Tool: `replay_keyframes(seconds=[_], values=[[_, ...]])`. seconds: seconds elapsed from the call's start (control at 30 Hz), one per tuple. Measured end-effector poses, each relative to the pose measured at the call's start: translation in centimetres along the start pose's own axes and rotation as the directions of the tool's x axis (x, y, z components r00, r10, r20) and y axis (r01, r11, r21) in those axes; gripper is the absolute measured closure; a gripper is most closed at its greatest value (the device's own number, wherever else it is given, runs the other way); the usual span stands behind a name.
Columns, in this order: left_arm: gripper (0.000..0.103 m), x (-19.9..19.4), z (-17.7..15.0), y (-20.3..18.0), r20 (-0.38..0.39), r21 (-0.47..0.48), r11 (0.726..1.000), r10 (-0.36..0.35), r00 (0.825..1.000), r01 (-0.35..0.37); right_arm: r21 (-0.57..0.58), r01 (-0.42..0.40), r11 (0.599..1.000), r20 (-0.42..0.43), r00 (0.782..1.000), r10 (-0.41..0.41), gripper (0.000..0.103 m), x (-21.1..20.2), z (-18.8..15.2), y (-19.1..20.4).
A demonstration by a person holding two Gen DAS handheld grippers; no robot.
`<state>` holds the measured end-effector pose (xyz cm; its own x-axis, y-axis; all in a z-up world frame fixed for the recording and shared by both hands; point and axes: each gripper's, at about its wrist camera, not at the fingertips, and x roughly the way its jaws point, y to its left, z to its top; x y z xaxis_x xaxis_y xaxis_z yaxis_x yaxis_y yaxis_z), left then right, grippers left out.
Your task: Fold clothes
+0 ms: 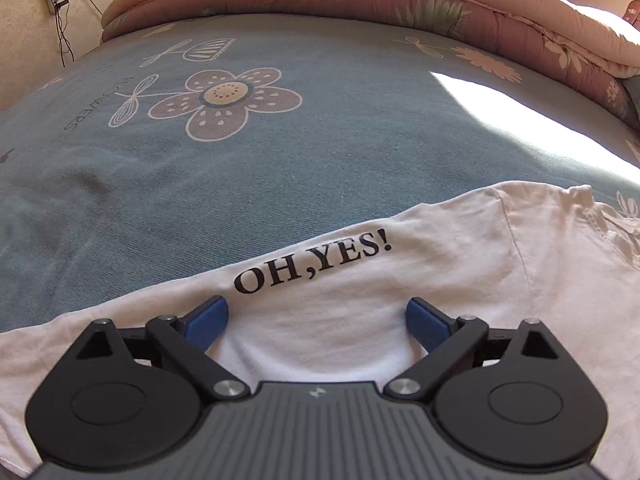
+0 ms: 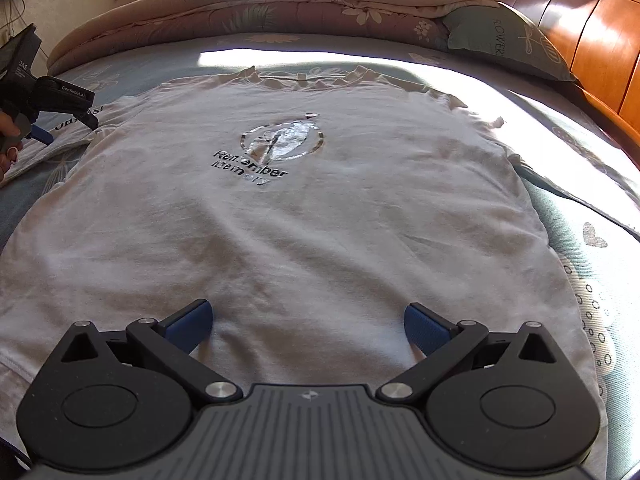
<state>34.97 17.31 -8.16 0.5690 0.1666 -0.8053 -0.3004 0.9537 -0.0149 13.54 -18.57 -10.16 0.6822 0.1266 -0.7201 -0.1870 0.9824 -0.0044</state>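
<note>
The white T-shirt [image 2: 280, 220] lies flat on the bed [image 2: 580, 248], long axis running away from the right hand-held gripper [image 2: 308, 326], collar farthest. Both hand-held grippers, left [image 1: 316, 322] over the sleeve, stand apart, empty.

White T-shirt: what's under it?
The white T-shirt lies flat on the blue floral bedsheet, which shows around it. Whatever lies beneath its middle is covered.
</note>
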Motion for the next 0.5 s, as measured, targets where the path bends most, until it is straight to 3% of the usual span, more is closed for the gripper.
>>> replay_keyframes(seconds=[0.1, 0.23, 0.37, 0.4, 0.5], values=[[0.01, 0.1, 1.6, -0.3, -0.019, -0.03, 0.999, 0.031, 0.999, -0.031, -0.009, -0.011, 1.0, 0.039, 0.999, 0.011, 0.0, 0.1, -0.3, -0.1], [0.009, -2.2, 1.6, -2.5, -0.017, -0.044, 0.989, -0.141, 0.99, 0.14, -0.026, -0.028, 0.999, 0.094, 0.995, 0.03, 0.0, 0.1, -1.0, -0.3], [0.008, -1.4, 0.5, -5.5, -0.108, -0.087, 0.951, -0.305, 0.946, 0.296, -0.037, -0.046, 0.998, 0.126, 0.991, 0.05, 0.0, 0.2, -1.2, -0.5], [0.008, -0.8, 0.3, -6.6, -0.128, -0.071, 0.955, -0.295, 0.947, 0.288, -0.037, -0.051, 0.998, 0.131, 0.99, 0.056, 0.0, 0.3, -1.3, -0.6], [0.008, 0.8, 1.0, -8.1, -0.096, -0.018, 0.976, -0.219, 0.971, 0.218, -0.036, -0.063, 0.997, 0.143, 0.987, 0.068, 0.0, 0.3, -1.4, -0.8]])
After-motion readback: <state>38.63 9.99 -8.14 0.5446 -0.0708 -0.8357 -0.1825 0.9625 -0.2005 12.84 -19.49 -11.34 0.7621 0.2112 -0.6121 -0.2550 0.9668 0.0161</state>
